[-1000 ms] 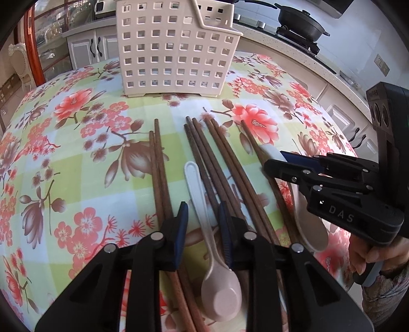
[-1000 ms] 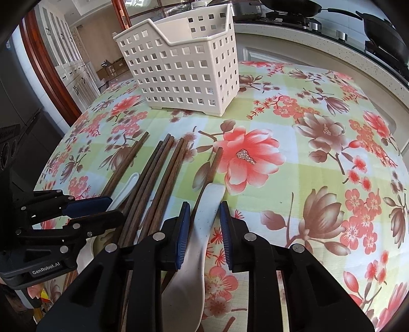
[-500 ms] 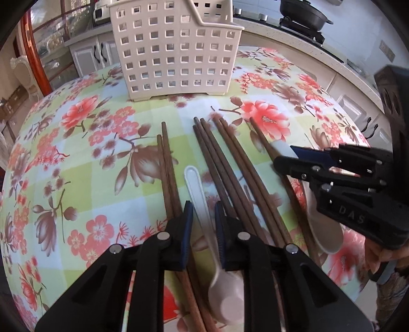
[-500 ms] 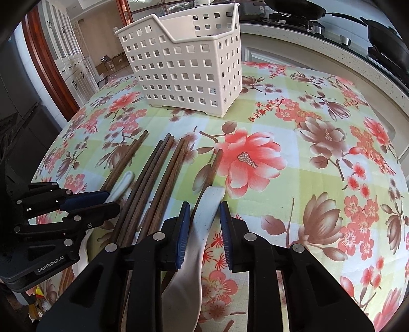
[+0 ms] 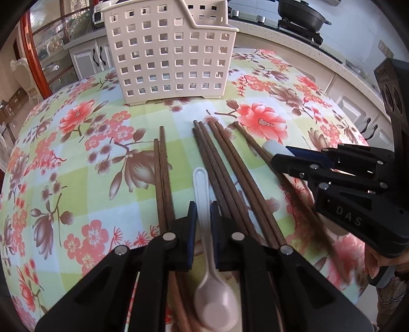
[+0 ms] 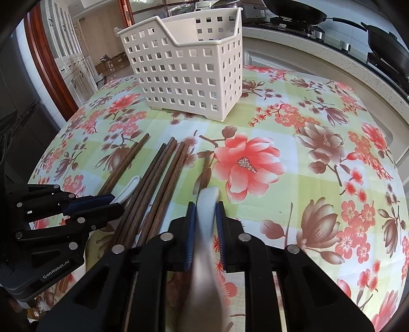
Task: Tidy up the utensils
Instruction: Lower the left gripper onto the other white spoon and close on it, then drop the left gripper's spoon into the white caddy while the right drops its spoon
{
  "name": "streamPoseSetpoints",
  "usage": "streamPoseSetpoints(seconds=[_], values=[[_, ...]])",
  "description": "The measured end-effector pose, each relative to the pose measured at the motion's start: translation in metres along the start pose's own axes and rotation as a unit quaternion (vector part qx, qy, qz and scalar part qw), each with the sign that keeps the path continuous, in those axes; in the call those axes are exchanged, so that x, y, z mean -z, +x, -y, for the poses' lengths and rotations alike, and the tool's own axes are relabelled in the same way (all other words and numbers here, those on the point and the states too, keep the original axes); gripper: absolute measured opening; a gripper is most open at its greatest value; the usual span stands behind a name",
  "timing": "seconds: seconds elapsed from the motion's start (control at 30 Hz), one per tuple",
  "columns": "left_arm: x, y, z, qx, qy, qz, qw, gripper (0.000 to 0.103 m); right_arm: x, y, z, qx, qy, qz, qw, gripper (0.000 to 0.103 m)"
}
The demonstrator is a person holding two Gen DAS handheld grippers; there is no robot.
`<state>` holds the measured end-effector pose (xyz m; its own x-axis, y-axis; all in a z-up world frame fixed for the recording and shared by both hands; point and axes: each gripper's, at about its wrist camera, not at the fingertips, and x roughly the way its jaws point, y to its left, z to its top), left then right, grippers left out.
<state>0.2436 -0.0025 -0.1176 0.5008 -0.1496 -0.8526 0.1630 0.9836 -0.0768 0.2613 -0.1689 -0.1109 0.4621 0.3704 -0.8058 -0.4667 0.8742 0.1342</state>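
Several brown chopsticks (image 5: pixel 225 173) lie in a row on the flowered tablecloth, also in the right wrist view (image 6: pixel 158 184). My left gripper (image 5: pixel 203 212) is shut on the handle of a pink spoon (image 5: pixel 213 301), bowl towards the camera. My right gripper (image 6: pixel 206 212) is shut on the handle of a white spoon (image 6: pixel 204 255), lifted slightly and blurred. The right gripper shows in the left wrist view (image 5: pixel 288 155), the left gripper in the right wrist view (image 6: pixel 112 200). A white perforated basket (image 5: pixel 168 53) stands upright beyond the chopsticks, also seen in the right wrist view (image 6: pixel 189 74).
The round table (image 6: pixel 319 153) has a floral cloth; its edge curves close on the right. A kitchen counter with a stove and black pans (image 5: pixel 301 15) runs behind. White cabinets and a red door frame (image 6: pixel 48 63) stand to the left.
Both grippers have closed on their spoon handles. The right gripper has lifted the white spoon a little, tilting it. Both have moved slightly nearer the basket.
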Motion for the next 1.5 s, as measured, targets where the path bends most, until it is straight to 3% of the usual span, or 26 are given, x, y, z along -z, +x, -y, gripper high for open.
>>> streamPoseSetpoints(seconds=[0.3, 0.6, 1.03, 1.5], values=[[0.009, -0.025, 0.001, 0.015, -0.009, 0.041, 0.9990, 0.010, 0.004, -0.014, 0.002, -0.003, 0.005, 0.014, 1.000, 0.015], [0.013, -0.086, 0.006, 0.018, -0.005, 0.125, 0.9920, 0.010, -0.001, -0.059, -0.011, -0.007, -0.016, 0.069, 0.997, 0.015], [0.018, -0.130, 0.010, 0.004, -0.001, 0.184, 0.9829, 0.010, -0.003, -0.117, -0.028, 0.001, -0.038, 0.140, 0.989, 0.013], [-0.025, -0.145, 0.010, -0.033, 0.020, 0.228, 0.9730, 0.010, -0.041, -0.120, -0.027, -0.001, -0.035, 0.166, 0.985, 0.008]])
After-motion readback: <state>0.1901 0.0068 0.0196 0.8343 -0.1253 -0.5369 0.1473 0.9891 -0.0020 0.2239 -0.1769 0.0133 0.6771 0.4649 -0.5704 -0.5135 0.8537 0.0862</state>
